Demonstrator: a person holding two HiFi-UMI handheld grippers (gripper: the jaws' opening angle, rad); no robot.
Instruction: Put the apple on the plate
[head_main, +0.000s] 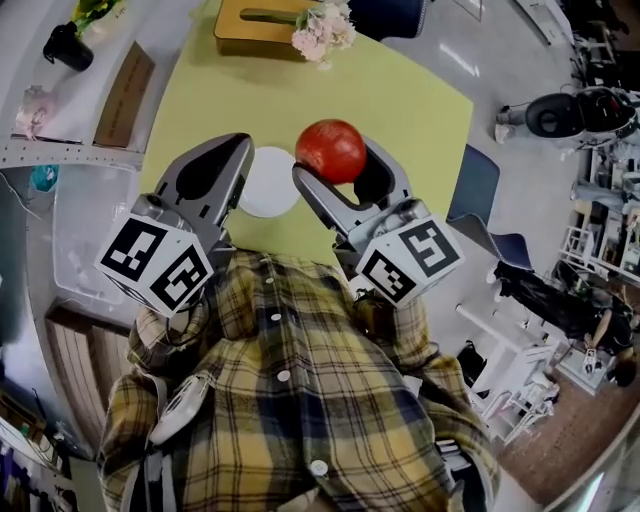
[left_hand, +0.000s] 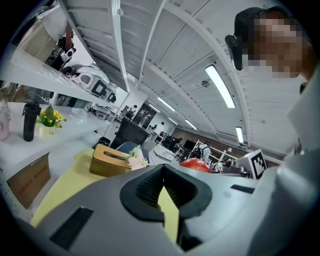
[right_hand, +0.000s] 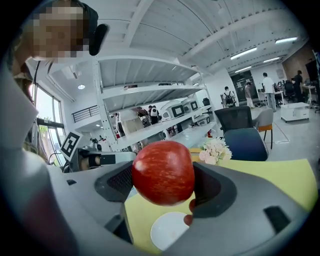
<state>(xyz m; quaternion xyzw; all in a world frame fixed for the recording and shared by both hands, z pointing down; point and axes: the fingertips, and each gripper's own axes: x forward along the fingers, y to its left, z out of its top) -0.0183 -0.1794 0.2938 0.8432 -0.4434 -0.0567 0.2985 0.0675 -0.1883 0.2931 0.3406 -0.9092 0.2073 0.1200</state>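
Observation:
My right gripper (head_main: 338, 165) is shut on a red apple (head_main: 331, 151) and holds it in the air above the yellow-green table (head_main: 400, 110). In the right gripper view the apple (right_hand: 163, 172) fills the space between the jaws, with the small white plate (right_hand: 169, 230) on the table below it. In the head view the plate (head_main: 269, 182) lies just left of the apple, between the two grippers. My left gripper (head_main: 237, 165) is raised beside the plate; its jaws stand nearly together with nothing between them. The apple (left_hand: 195, 165) peeks over its right jaw in the left gripper view.
A tan tissue box (head_main: 262, 25) and a bunch of pale flowers (head_main: 324, 28) sit at the table's far edge. A blue chair (head_main: 478, 195) stands to the right. A white shelf with a black bottle (head_main: 67, 46) runs along the left. The person's plaid shirt (head_main: 290, 390) fills the foreground.

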